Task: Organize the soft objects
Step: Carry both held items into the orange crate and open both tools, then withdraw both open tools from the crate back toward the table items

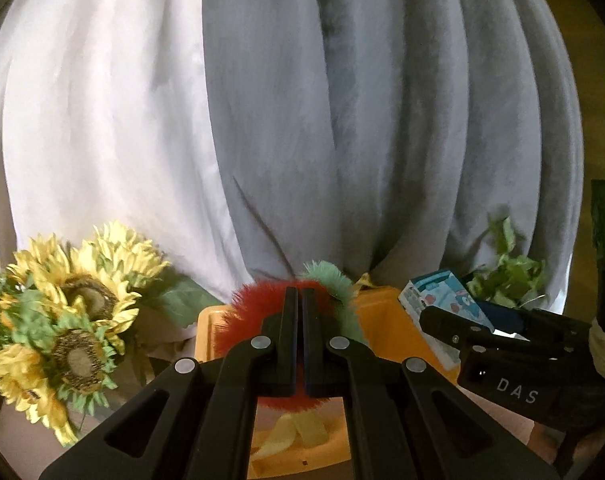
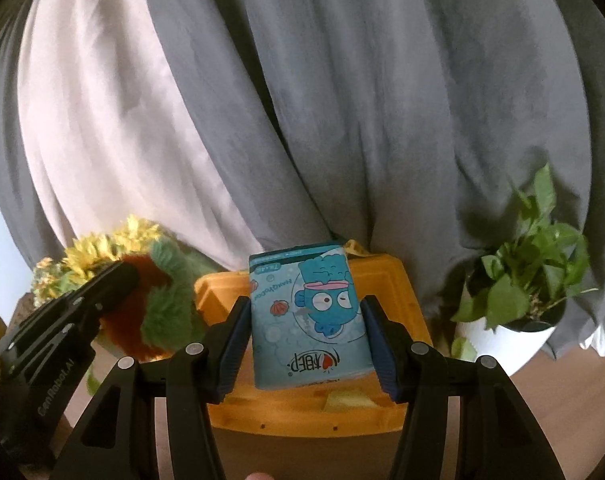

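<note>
At nine o'clock in the left wrist view stands a bunch of sunflowers (image 1: 68, 312), yellow petals round brown centres, blurred. Just right of them, at six o'clock, the left gripper (image 1: 300, 300) has its jaws pressed together, pinching a furry toy (image 1: 246, 316). The toy is shaggy, long-piled, rust red in the main with a mint-green tuft curling off at one o'clock from the fingertips. It hangs over the near left part of an orange bin (image 1: 386, 328), whose rim shows at both sides of the fingers; something pale yellow lies inside the bin, below the toy.

At three o'clock from the toy, the right gripper (image 2: 304, 336) has its jaws part-way spread and clamped on a tissue pack (image 2: 310, 320), one blue-padded finger against each long side. The pack is soft, light blue with a darker teal top edge, printed with a teal cartoon fish in a pink cap, small shells and bubbles; its lettering reads upside down. It is held upright above the middle of the bin, off the floor of it.

Farther right, at four o'clock in the right wrist view, a leafy green plant (image 2: 530, 280) sits in a white pot (image 2: 514, 340) on a wooden surface. Behind everything hang a white curtain (image 1: 102, 120) and a grey curtain (image 1: 382, 120).
</note>
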Available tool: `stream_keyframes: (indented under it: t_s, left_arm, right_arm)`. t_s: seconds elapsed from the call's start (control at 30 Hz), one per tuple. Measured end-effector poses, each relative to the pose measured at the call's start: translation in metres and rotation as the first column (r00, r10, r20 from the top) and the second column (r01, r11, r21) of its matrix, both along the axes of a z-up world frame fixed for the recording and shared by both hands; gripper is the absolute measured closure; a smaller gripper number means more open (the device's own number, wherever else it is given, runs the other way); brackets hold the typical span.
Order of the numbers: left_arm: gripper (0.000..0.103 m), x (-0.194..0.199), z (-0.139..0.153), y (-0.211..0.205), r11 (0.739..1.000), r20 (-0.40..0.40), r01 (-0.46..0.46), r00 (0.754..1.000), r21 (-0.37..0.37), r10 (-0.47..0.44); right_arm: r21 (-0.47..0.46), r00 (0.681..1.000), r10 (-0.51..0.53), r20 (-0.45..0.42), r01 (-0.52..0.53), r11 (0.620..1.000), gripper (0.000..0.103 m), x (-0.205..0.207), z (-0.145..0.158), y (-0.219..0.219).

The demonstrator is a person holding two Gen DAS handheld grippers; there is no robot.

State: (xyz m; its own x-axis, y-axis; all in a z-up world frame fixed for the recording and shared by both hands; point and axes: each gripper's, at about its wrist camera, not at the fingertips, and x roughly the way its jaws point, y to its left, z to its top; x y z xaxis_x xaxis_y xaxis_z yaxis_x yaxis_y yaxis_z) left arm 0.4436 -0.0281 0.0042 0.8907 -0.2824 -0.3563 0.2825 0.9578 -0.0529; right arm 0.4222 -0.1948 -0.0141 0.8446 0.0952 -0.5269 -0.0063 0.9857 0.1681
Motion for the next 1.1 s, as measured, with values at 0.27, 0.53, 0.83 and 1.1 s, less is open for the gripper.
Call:
stream_keyframes:
  t_s: [0.27, 0.53, 0.83, 1.1]
  left_arm:
    - [0.099, 0.040, -0.029, -0.007, 1.000, -0.086, 0.000, 0.996, 0.031, 0.003]
    - [0.098, 0.070, -0.060, -0.011, 0.999, -0.197, 0.021, 0.980, 0.048, -0.011]
    - [0.068, 0.075, -0.069, -0.014, 0.998, -0.235, 0.011, 0.972, 0.068, 0.005]
    - [0.042, 0.045, -0.051, -0.009, 0.997, -0.219, -0.024, 0.975, 0.074, 0.040]
  right_arm:
    - [-0.014, 0.997, -0.001, -0.072, 0.000, 1.000, 0.047, 0.041, -0.026, -0.003]
    - [-0.031, 0.989, -0.006, -0.147, 0.001, 1.000, 0.047, 0.071, -0.054, -0.004]
    - [-0.037, 0.984, -0.053, -0.172, 0.047, 0.998, 0.030, 0.077, -0.066, -0.013]
    - [-0.060, 0.987, -0.075, -0.145, 0.067, 0.996, 0.030, 0.053, -0.050, -0.015]
